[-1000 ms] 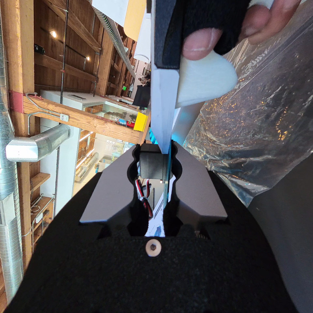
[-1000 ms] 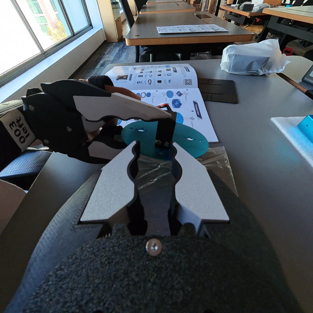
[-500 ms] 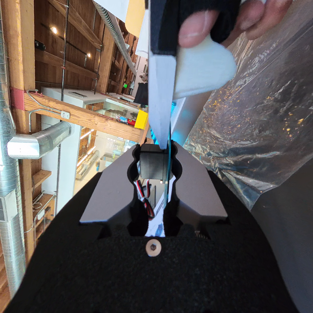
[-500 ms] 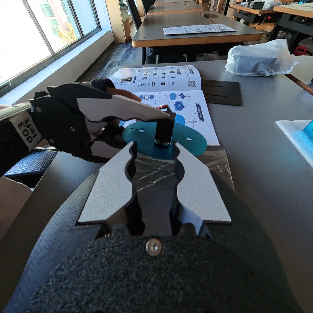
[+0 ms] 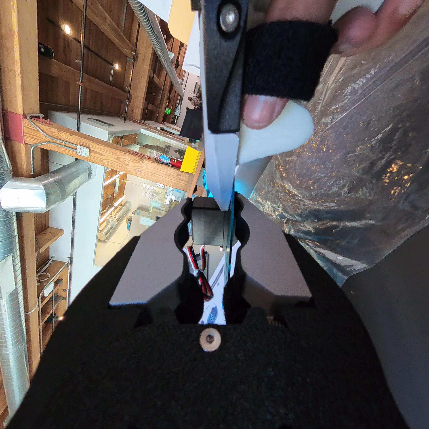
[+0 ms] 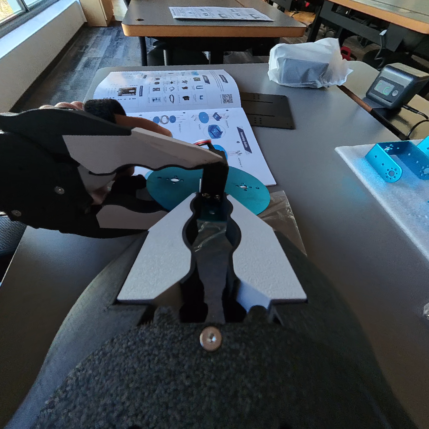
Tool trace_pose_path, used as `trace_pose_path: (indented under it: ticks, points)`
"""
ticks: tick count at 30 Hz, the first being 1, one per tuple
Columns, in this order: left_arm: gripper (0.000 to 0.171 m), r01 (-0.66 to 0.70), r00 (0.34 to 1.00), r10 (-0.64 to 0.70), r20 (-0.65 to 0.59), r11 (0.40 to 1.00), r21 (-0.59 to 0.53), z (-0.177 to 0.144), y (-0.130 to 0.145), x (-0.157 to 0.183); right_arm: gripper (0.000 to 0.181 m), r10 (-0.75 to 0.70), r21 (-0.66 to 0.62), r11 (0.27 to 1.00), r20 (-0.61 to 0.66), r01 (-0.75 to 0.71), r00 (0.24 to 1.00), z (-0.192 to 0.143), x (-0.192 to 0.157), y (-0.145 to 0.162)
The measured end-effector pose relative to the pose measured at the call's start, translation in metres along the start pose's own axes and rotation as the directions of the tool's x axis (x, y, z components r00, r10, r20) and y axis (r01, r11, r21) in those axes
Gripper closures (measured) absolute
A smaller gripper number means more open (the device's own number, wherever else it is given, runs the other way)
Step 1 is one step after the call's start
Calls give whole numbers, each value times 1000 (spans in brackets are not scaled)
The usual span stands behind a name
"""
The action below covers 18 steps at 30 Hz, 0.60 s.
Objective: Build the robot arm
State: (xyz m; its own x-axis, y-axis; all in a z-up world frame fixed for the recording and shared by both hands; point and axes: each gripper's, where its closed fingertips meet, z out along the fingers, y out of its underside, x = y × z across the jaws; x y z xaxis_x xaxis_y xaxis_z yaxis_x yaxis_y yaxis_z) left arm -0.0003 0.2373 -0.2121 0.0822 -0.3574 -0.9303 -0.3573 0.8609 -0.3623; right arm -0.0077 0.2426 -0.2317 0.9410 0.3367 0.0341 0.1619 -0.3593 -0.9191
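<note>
Left tongs (image 6: 209, 176) clamp black servo (image 5: 207, 226) against teal disc (image 6: 246, 192) – right tongs (image 6: 211, 202) parted (astride the disc's edge).

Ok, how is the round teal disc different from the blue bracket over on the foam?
The teal disc is flat and round; the blue bracket is bent into a U. The disc is clamped together with a black servo in the left gripper; the bracket lies untouched on a white foam sheet. The disc looks darker teal, the bracket brighter blue. Both look like metal with drilled holes.
</note>
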Motion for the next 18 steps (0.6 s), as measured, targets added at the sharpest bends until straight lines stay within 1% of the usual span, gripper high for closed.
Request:
trace_pose_path:
  ticks: [4,8,15,18]
  points:
    - [136,-5,1000,5,1,1000,-25,3,1,0,164,-36,-23,999,-83,35,996,1,3,2]
    - [136,-1,1000,1,3,1000,-26,5,0,-1,164,-48,-29,999,-143,44,988,-1,5,1]
    - [136,-5,1000,5,-12,1000,-31,8,3,1,164,-67,-55,997,-182,57,981,-2,6,5]
    - [136,-19,1000,19,5,999,-28,8,3,-2,164,-73,-32,997,-184,68,980,-2,6,2]
